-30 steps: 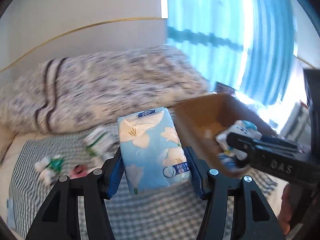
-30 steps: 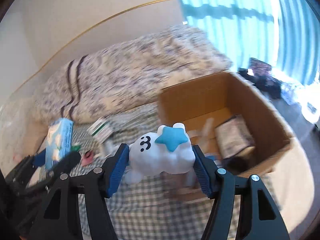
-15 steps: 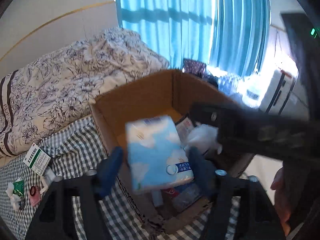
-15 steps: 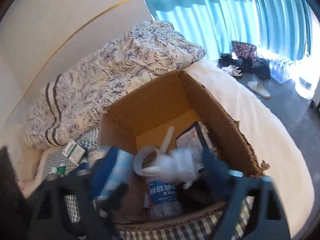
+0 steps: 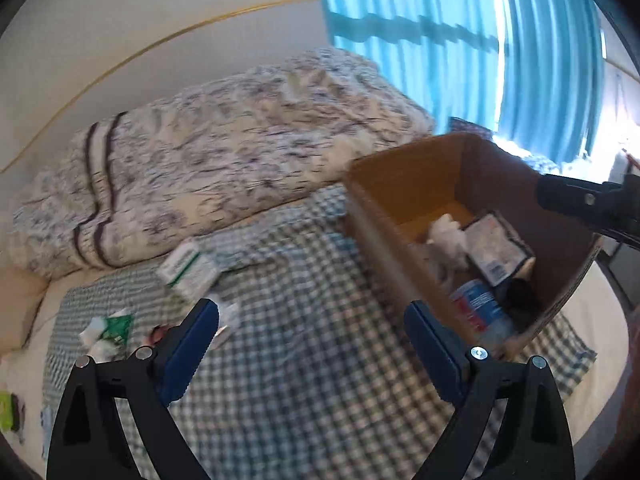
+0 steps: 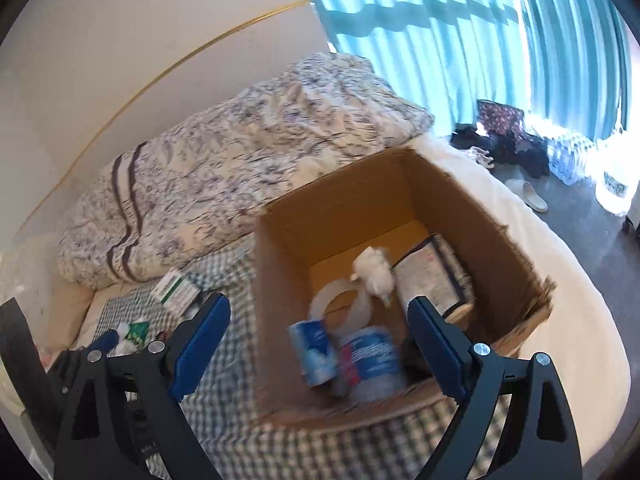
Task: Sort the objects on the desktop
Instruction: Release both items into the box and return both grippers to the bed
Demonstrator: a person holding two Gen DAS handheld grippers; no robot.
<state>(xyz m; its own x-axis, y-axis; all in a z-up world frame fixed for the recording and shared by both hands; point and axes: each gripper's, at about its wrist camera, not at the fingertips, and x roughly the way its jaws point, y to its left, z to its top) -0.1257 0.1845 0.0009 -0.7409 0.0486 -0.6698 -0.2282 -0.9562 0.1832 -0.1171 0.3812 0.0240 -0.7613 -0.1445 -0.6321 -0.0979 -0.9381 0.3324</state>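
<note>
Two claws hover over a bed covered by a green-and-white checked cloth [image 5: 304,360]. The left claw [image 5: 312,344] is spread wide with nothing between its blue pads. The right claw [image 6: 318,340] is likewise spread and empty, poised over the near edge of an open cardboard box [image 6: 472,216] that sits on the checked cloth.

Inside the box, a white plush toy [image 6: 374,270] lies toward the middle, beside a flat printed packet [image 6: 434,276] on its right. A white tape roll [image 6: 340,304] rests in front of the toy. Nearer the front wall stand a blue tissue pack [image 6: 316,354], tilted, and a bottle with a blue and red label [image 6: 372,362] just beside it.

Outside the box, on the cloth to its left, a green-and-white carton [image 5: 188,270] lies near a rumpled floral quilt [image 5: 224,160]. Small green and white wrappers [image 5: 110,330] sit farther left, partly blurred. Blue curtains [image 6: 460,28] hang behind the bed, and a slipper [image 6: 534,196] lies on the floor to the right.
</note>
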